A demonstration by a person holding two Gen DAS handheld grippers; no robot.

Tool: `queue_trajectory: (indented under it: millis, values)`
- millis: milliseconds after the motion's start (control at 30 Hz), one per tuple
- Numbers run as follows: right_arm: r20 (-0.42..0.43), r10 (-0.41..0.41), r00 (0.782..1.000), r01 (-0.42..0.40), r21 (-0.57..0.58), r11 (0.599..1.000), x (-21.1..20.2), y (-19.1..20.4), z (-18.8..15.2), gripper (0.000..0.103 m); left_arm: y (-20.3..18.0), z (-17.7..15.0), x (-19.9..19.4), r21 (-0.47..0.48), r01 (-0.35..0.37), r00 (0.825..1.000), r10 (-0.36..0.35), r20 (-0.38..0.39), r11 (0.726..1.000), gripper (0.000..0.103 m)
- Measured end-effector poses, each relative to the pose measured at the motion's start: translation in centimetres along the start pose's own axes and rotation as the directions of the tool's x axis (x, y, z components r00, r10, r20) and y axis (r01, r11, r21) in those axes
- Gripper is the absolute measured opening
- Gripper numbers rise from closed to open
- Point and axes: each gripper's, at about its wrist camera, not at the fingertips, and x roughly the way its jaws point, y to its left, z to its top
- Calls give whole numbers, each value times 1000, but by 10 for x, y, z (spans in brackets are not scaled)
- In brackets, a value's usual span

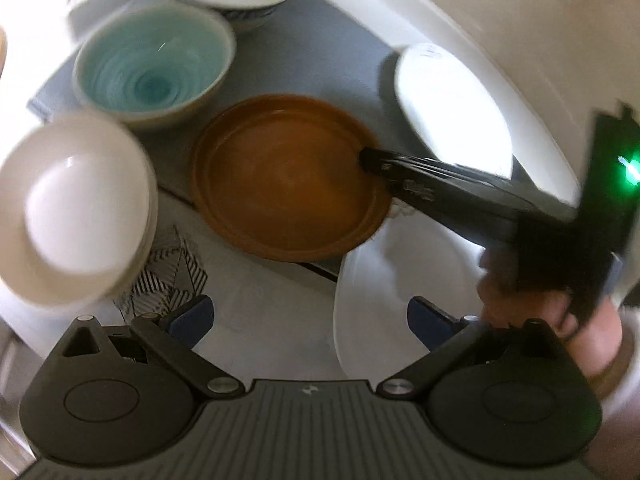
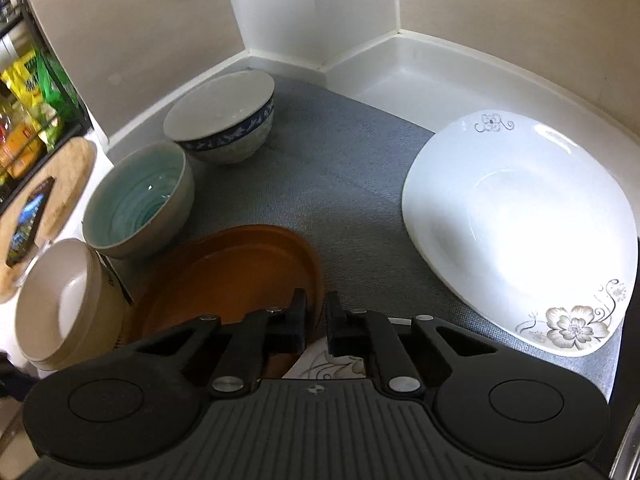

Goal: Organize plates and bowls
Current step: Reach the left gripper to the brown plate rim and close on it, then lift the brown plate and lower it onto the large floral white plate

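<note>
One round, shallow plate of glossy orange-brown ceramic with a raised rim lies flat on the grey woven mat, its near edge reaching past the mat's border onto the pale counter. The right gripper has its black fingers drawn in on that plate's right rim: in its own view the rim passes up between the two pads, one pad inside the dish and one outside, and from the left wrist view the black fingers reach in over the plate's right edge. The jaws are closed on the rim.

Beside the orange-brown plate, to its upper left, stands a grey-walled bowl with a turquoise swirled interior; beyond that sits a white bowl with a blue patterned band outside. Left of the plate is a plain cream bowl. Right of the plate, well apart on the mat, rests a white squarish plate with flower prints at its corners, and another white dish lies just under the plate's near right edge.

The left gripper hangs above the counter on the near side of the orange-brown plate, its blue-padded fingers spread wide with nothing between them.
</note>
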Motion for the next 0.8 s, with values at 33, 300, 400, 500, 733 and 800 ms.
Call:
queue_trajectory:
  millis: [33, 300, 400, 500, 733, 800]
  values:
    - [0, 4, 1000, -4, -1, 1000, 0, -1, 0, 10, 4, 1, 1, -46, 5, 1000, -5, 0, 999, 103]
    - [-5, 20, 1000, -20, 8, 1000, 1, -3, 1, 9, 27, 2, -9, -320, 35, 995, -3, 102, 947, 95]
    - [1, 11, 1000, -11, 4, 1000, -6, -1, -1, 7, 37, 5, -5, -440, 25, 997, 9, 76, 898, 80]
    - [-10, 9, 1000, -9, 1, 1000, -14, 2, -5, 7, 39, 7, 8, -478, -1, 999, 24, 42, 878, 63]
    - [-14, -1, 1000, 2, 53, 999, -38, -8, -23, 8, 31, 8, 16, -454, -12, 998, 41, 54, 891, 42]
    - [-10, -14, 1000, 14, 66, 998, -45, -13, -28, 8, 25, 9, 22, -409, -15, 997, 43, 58, 913, 42]
